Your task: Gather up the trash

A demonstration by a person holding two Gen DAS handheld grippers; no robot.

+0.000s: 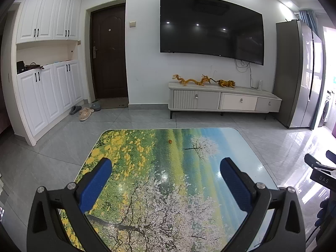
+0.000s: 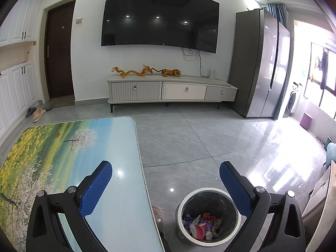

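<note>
Both tongs are wide apart and hold nothing. Left gripper (image 1: 166, 178) hangs over the table (image 1: 231, 147) with the flower-tree picture. One small round orange bit (image 1: 170, 141) lies on the far part of the table. Right gripper (image 2: 166, 181) hangs over the table's edge and the white bin (image 2: 210, 217). I see crumpled wrappers (image 2: 202, 226) inside the bin, red, purple and white.

The table (image 1: 189, 168) top lies almost bare, with only a small orange scrap (image 1: 170, 141) near its far edge, so a gripper could sweep across freely. Just beside the table's right edge stands the trash bin (image 2: 208, 191), mouth open upward, unobstructed. Beyond, the tiled floor (image 2: 210, 138) runs open to the TV cabinet (image 2: 172, 90).
</note>
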